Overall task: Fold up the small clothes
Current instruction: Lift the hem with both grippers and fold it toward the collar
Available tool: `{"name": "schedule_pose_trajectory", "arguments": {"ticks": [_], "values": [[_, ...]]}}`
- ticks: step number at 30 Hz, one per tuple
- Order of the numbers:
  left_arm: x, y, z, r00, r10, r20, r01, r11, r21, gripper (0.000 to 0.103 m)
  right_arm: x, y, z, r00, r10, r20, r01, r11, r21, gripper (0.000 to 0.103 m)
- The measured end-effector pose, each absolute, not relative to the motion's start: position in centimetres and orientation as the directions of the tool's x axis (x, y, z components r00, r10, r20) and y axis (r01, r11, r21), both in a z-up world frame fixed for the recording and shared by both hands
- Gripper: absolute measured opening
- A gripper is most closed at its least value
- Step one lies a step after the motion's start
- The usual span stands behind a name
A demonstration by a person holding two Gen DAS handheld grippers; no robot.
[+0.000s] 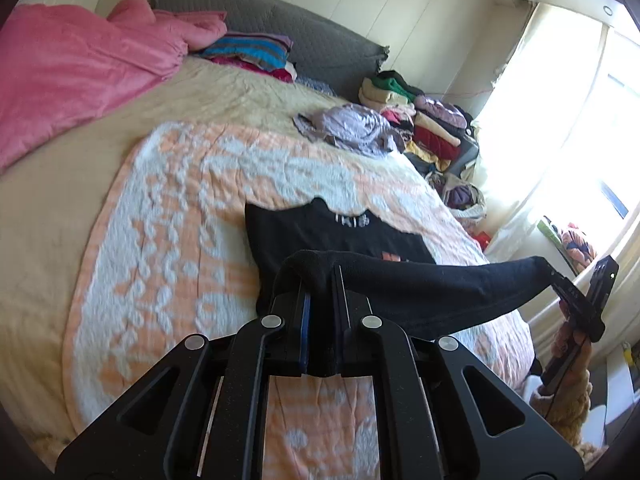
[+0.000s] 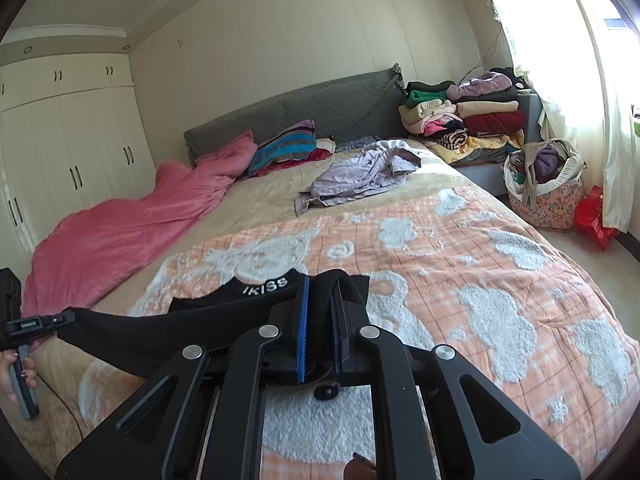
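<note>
Now each hand-held gripper is clamped on one end of the black garment (image 1: 400, 280). The left hand-held gripper (image 1: 320, 280) pinches its near edge, the right hand-held gripper (image 2: 320, 292) the other; the cloth stretches between them, its far part lying ahead on the bed (image 2: 460, 248).

2 grippers: left gripper (image 1: 320, 280), right gripper (image 2: 320, 292); 1 black garment (image 1: 340, 236); 1 lilac crumpled garment (image 2: 360, 174); 1 pink duvet (image 2: 120, 232); 1 laundry bag (image 2: 544, 184); 1 red bag (image 2: 594, 216)
</note>
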State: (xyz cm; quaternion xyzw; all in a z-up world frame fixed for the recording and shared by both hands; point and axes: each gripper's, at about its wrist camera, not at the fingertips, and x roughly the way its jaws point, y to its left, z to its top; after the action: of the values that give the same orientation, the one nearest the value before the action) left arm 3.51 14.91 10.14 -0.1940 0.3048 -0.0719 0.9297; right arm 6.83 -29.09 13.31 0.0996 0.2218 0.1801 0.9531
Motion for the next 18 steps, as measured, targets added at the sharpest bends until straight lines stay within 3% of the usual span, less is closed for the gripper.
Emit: {"name": "schedule_pose_trajectory", "arguments": {"ticks": [9,18], "values": [[7.0,15.4,11.5,0.824,-0.240,-0.514,0.008,0.911,-0.413,0.003,10.7,-29.4,13.6,0.846,0.375,-0.378,-0.260,0.910,0.321,0.008],[10.2,15.0,11.6,0.828,-0.172,-0.534,-0.023,0.941,-0.339,0.003,14.9,-29.0,13.1,0.840,0.368,-0.398,-0.230,0.907,0.352,0.008]]}}
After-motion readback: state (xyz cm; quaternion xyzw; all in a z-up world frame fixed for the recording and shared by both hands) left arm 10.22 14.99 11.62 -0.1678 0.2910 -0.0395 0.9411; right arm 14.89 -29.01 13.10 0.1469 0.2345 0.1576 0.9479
